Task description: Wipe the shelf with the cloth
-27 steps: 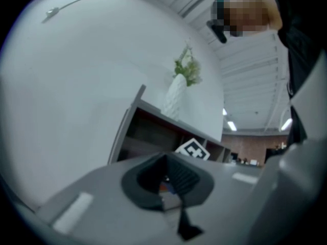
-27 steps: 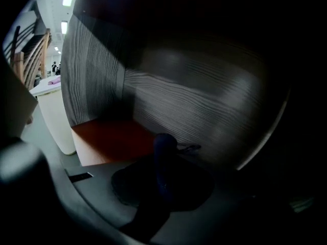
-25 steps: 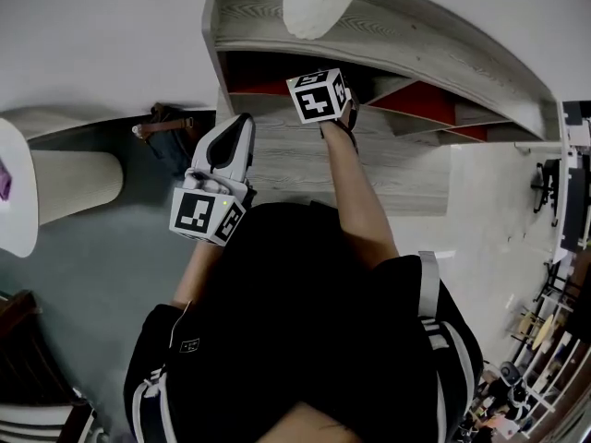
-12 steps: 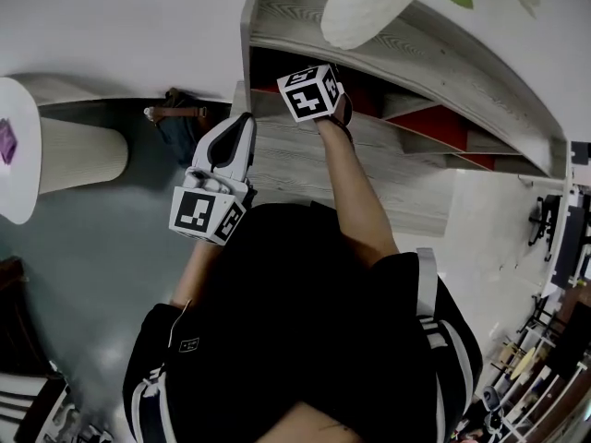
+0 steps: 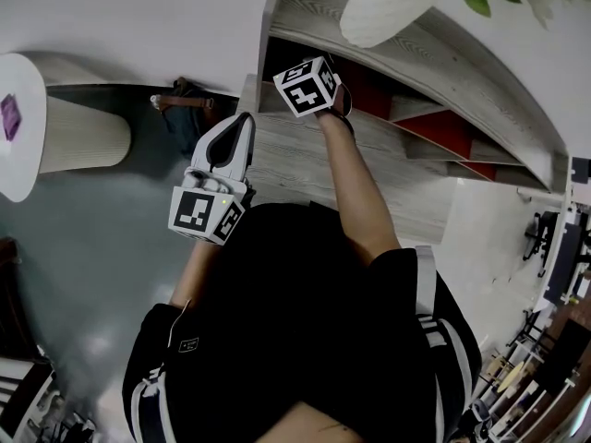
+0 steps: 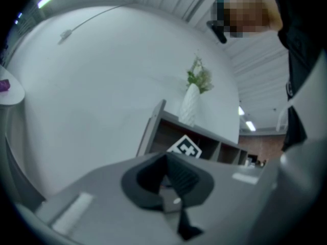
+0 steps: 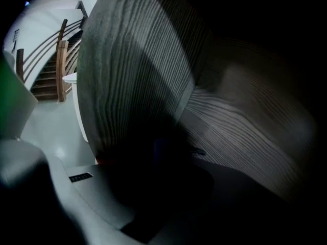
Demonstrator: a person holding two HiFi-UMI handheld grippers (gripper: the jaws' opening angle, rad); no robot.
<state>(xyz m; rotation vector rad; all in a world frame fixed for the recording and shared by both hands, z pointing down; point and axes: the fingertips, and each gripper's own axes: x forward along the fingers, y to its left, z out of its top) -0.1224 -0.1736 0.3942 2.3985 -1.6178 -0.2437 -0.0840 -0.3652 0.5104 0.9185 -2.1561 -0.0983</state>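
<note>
A grey wood-grain shelf unit (image 5: 305,150) with red back panels stands in front of me. My right gripper reaches into its dark leftmost compartment; only its marker cube (image 5: 309,86) and my forearm show in the head view. In the right gripper view, my right gripper (image 7: 168,154) is in deep shadow against the shelf board (image 7: 133,70), with a dark mass between the jaws; I cannot make out a cloth. My left gripper (image 5: 243,125) is held upright in front of the shelf's left end, jaws together and holding nothing, and the left gripper (image 6: 167,163) looks toward the shelf.
A white vase (image 5: 392,7) with green leaves stands on the shelf top. A brown bag (image 5: 182,104) lies on the grey floor left of the shelf. A round white table (image 5: 18,127) with a small purple thing is further left. Wooden stairs (image 7: 51,70) show behind.
My right gripper has moved left along the shelf toward the compartment's left wall. The head view has swung left, so the shelf sits further right. The left gripper has kept still.
</note>
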